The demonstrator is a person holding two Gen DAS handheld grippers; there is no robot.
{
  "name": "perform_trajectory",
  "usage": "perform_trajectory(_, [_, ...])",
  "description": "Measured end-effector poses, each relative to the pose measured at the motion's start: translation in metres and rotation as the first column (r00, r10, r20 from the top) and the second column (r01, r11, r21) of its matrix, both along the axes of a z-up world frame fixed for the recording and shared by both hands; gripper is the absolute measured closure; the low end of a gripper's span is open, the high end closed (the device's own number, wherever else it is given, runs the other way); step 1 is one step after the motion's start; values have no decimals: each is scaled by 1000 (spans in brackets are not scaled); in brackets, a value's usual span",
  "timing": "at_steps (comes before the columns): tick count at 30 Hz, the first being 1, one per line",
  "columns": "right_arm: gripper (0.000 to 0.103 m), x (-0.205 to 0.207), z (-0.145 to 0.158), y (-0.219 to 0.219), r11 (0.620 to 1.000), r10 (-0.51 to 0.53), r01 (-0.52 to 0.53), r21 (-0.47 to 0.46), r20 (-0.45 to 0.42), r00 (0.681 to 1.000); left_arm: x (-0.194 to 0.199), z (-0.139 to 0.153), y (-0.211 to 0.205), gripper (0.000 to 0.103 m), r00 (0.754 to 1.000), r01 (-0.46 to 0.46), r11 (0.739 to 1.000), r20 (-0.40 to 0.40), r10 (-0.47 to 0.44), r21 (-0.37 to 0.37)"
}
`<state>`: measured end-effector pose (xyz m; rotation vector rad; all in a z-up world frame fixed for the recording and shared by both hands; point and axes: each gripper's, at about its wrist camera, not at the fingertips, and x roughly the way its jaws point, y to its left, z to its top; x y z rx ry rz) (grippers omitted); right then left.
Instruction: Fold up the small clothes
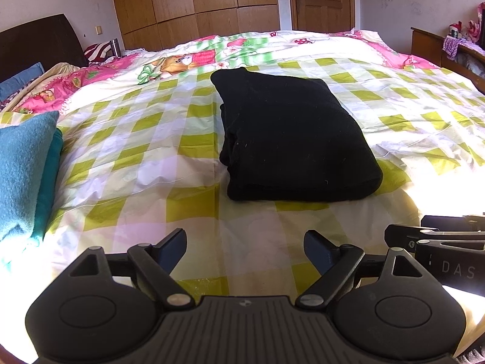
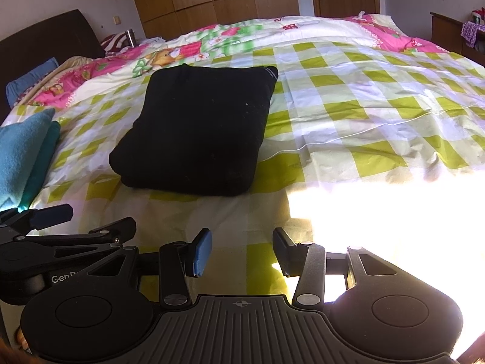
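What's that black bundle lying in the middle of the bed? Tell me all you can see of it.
The black garment is folded into a thick, roughly rectangular stack of several layers, with the stacked edges showing along its near and left sides. The cloth looks soft and matte, with a few specks of lint. It lies flat on the green-and-white checked bedspread, touched by nothing else. Both grippers are open and apart from it, near the bed's edge.

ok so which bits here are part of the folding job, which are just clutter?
Job: black folded garment; left gripper and right gripper, jaws open, empty.
Lying about: teal blanket, checked bedspread, flask, wardrobe.
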<state>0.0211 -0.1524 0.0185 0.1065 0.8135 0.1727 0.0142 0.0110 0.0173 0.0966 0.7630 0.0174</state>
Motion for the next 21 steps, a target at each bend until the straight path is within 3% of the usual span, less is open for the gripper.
perform_trajectory(21, [58,-7,-6,1,1000,3,-3,-10,13,1000,-2,-6,3,0,998,-56,998,-42,56,8])
